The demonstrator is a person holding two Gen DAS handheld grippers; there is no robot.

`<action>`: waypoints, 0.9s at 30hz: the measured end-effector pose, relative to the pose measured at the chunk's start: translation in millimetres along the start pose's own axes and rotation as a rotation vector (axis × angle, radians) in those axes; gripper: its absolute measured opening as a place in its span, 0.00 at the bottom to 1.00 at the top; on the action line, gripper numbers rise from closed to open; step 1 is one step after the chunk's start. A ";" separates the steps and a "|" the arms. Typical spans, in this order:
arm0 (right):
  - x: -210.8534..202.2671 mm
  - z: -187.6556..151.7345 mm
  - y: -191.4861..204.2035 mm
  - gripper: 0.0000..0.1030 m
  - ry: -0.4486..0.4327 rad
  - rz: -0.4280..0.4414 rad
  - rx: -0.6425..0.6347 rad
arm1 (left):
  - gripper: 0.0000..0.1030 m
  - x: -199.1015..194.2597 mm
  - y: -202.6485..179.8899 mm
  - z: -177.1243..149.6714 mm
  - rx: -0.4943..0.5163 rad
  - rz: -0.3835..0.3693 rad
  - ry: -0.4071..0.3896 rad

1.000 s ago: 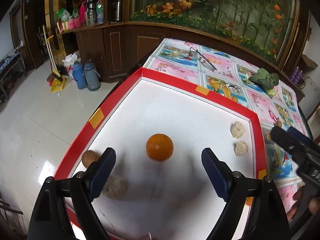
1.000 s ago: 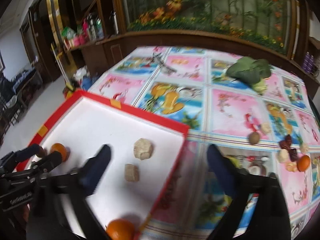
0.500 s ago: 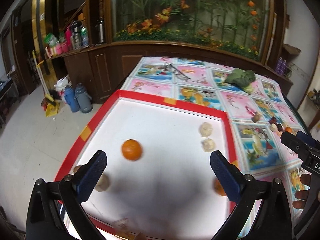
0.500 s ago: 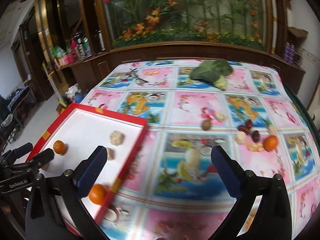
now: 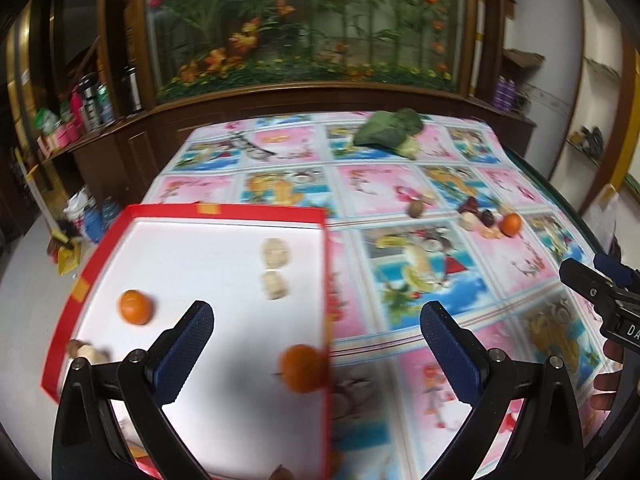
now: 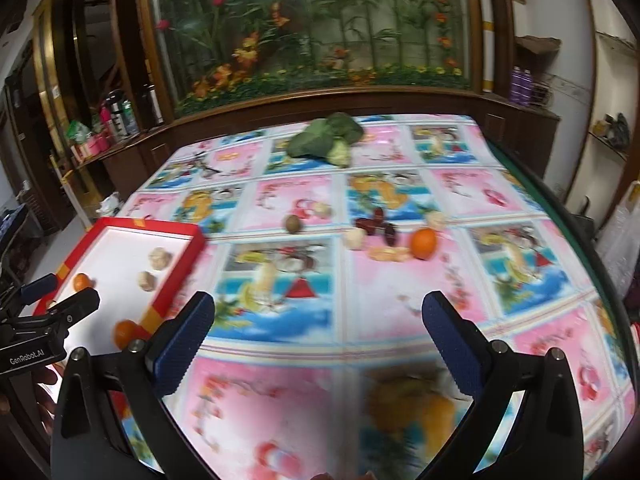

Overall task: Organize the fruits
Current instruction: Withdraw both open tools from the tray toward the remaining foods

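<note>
"GenRobot.AI" lettering legible on left tool (image 6: 60, 296) body.

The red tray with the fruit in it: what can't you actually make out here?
- Left wrist view: the tray runs off the bottom edge; a brown piece there is cut off.
- Left wrist view: small brown things are part-hidden by the left gripper and blurred.
- Right wrist view: the near corner sits behind the right gripper.

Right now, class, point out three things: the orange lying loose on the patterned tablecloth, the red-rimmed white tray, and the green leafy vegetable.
Loose orange (image 6: 424, 243), right wrist view, middle of its skin.
Red-rimmed white tray (image 6: 176, 278), right wrist view, its right red rim.
Green leafy vegetable (image 6: 320, 138), right wrist view, middle of its leaves.
</note>
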State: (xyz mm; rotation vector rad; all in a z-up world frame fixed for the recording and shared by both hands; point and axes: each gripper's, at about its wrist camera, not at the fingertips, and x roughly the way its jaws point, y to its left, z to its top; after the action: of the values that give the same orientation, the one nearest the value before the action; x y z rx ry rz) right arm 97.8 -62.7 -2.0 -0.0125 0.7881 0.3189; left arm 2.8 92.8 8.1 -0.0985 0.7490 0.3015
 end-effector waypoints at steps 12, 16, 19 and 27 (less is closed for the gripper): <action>-12.8 -24.7 -88.2 1.00 0.033 -0.132 0.109 | 1.00 27.5 -65.4 -0.4 0.087 -0.078 0.049; -9.6 -28.4 -113.4 1.00 0.050 -0.163 0.151 | 1.00 36.4 -76.1 0.7 0.100 -0.096 0.066; -1.6 -25.4 -123.3 1.00 0.063 -0.163 0.169 | 1.00 42.0 -78.5 2.9 0.097 -0.103 0.072; 45.2 0.8 -104.2 1.00 0.096 -0.105 0.111 | 1.00 66.8 -87.0 22.4 0.085 -0.114 0.091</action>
State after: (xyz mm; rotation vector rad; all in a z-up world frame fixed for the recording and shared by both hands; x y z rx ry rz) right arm 158.0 -149.3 -44.1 0.0351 0.8957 0.1753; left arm 90.2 30.0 -22.9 -0.0745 0.8426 0.1575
